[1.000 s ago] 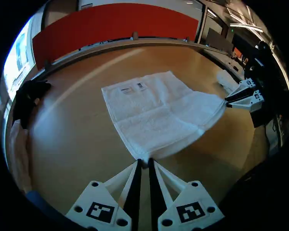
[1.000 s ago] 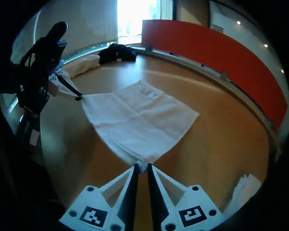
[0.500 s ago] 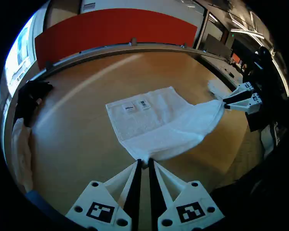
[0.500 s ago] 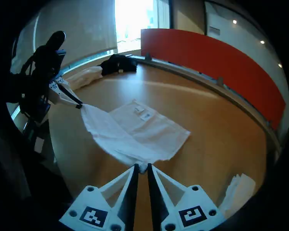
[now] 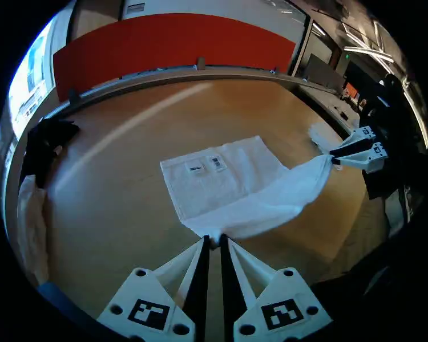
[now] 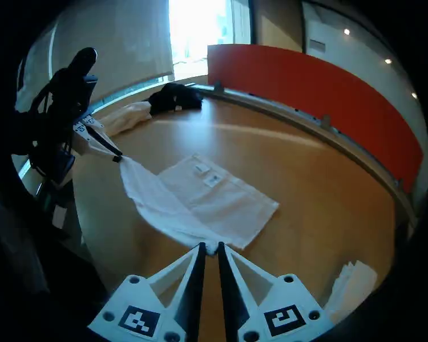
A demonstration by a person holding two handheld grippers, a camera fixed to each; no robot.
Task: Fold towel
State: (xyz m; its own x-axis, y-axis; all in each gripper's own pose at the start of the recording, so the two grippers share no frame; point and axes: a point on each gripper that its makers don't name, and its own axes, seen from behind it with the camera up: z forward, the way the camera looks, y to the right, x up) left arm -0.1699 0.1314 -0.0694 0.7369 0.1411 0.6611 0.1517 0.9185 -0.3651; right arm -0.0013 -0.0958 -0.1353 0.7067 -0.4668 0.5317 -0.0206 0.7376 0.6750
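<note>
A white towel (image 5: 225, 179) with two small labels lies on the wooden table (image 5: 117, 188); its near edge is lifted and hangs as a sagging band between two held corners. My left gripper (image 5: 214, 242) is shut on one corner at the bottom of the left gripper view. My right gripper (image 6: 210, 248) is shut on the other corner. The right gripper (image 5: 334, 159) also shows at the right of the left gripper view, pinching its corner. The left gripper (image 6: 118, 158) appears at the left of the right gripper view. The far half of the towel (image 6: 225, 196) rests flat.
A red partition (image 5: 174, 40) runs along the table's far edge. A dark bundle (image 5: 45, 139) and pale cloth (image 5: 31, 228) lie at the left end. Another folded white cloth (image 6: 354, 288) lies near the right gripper's side. A bright window (image 6: 200, 25) is behind.
Both grippers rose with their corners, lifting the towel's near edge off the table and carrying it toward the far, labelled half. Less of the towel lies flat now.
</note>
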